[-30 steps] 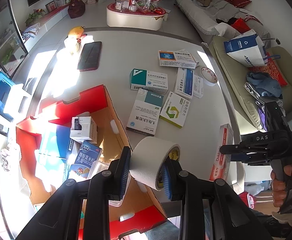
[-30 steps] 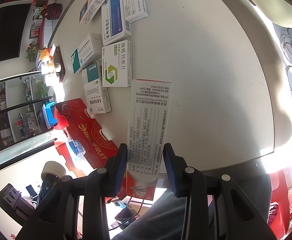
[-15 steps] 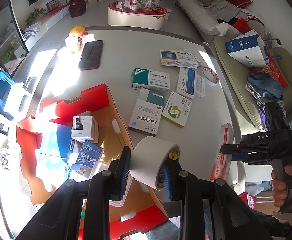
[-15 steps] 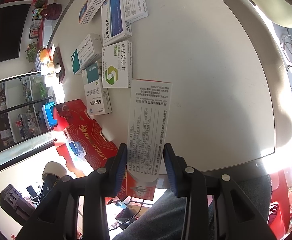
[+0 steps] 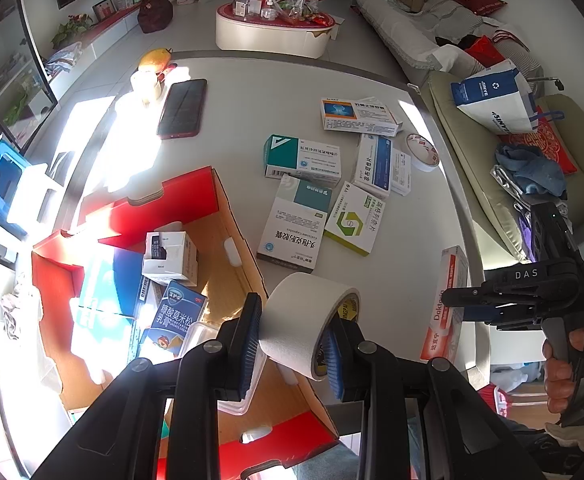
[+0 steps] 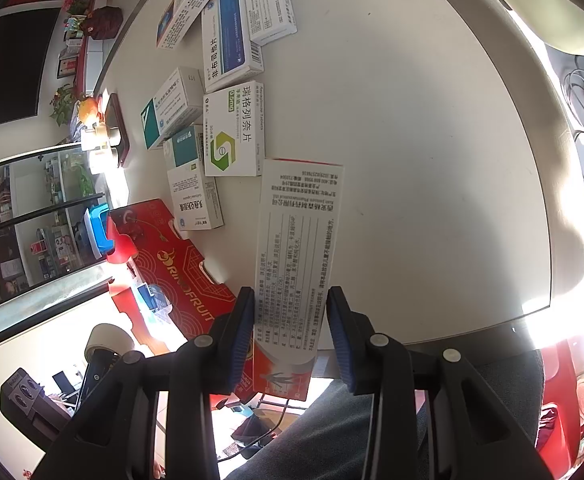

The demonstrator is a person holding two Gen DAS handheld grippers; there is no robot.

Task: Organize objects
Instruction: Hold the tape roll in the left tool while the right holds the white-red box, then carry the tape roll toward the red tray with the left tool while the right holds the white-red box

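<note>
Holding two items at once, we see almost nothing different from a second ago: both hands stay where they were, and the loose things on the surface lie as before. The left tongs (image 5: 294,344) are clamped on a roll of white tape (image 5: 306,322), one pad against the outer wall and the other inside the core, and the roll hangs over the near corner of the red cardboard box (image 5: 163,208). That box already holds several packets, among them a small white carton (image 5: 167,254) and a blue milk-drink pack (image 5: 177,316).

The right tongs (image 6: 289,334) are clamped on a long red-and-white ointment box (image 6: 298,248), gripped near its lower end, its far end reaching out over the white surface (image 6: 412,140) just short of the green-logo medicine box (image 6: 233,132). Whether that far end rests on the surface we cannot tell.

Since nothing has shifted, we judge this a pause between lifting and placing. The tape sits closest to its goal and could be let go into the box; the ointment box needs to be carried leftward. Five medicine boxes and a small round tin (image 5: 422,152) lie unsorted.
</note>
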